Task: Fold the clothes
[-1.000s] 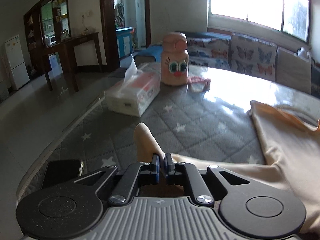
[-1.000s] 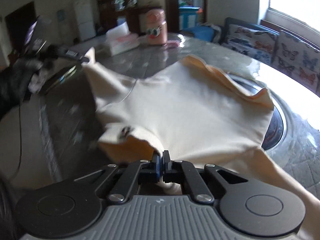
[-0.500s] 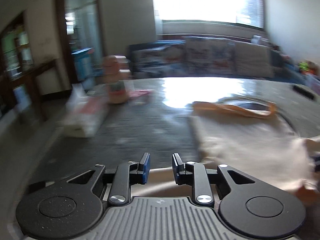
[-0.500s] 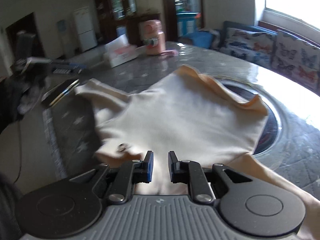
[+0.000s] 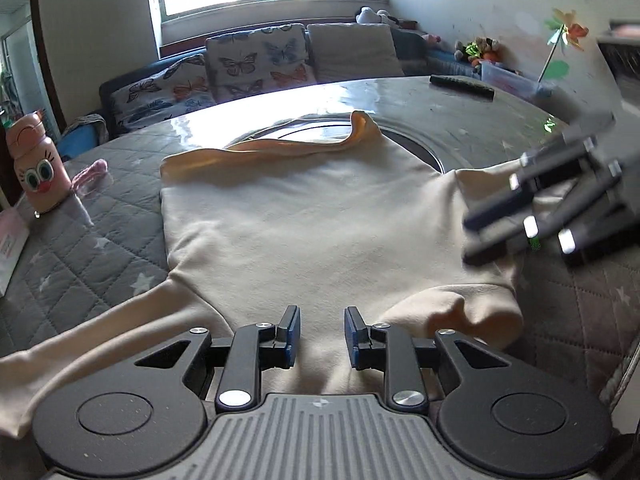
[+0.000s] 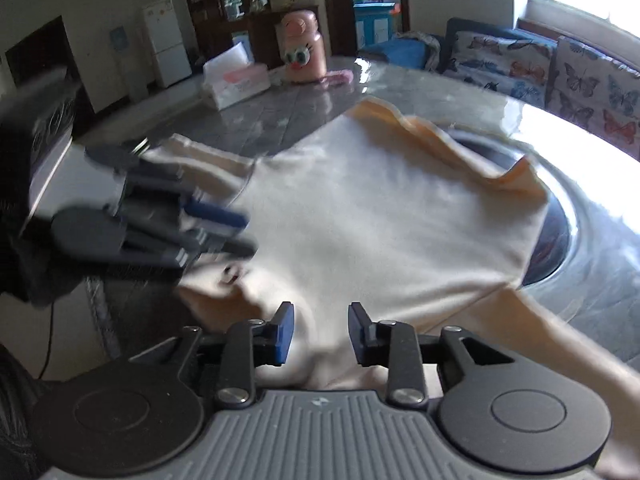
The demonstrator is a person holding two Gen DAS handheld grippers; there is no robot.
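A cream long-sleeved shirt (image 5: 304,232) (image 6: 380,220) lies spread flat on the table, its orange-lined hem (image 5: 300,146) at the far side. One sleeve (image 5: 80,344) trails toward the near left. My left gripper (image 5: 320,338) hovers open over the near edge of the shirt, with nothing between its pads. It shows blurred at the left of the right wrist view (image 6: 240,232). My right gripper (image 6: 320,330) is over the shirt's near shoulder; its jaws are opening and hold no cloth. It also appears blurred at the right of the left wrist view (image 5: 468,236).
The table has a grey quilted cover (image 5: 80,252) and a round glass inset (image 5: 420,140). A pink cartoon bottle (image 5: 34,176) (image 6: 302,56) and a tissue box (image 6: 236,82) stand at one side. A dark remote (image 5: 460,84) lies at the far edge, with a cushioned sofa (image 5: 256,64) behind.
Both grippers were shut on folds of the shirt and have let go and opened. The left gripper swung quickly to the right and now faces the shirt's body; the right one stayed put.
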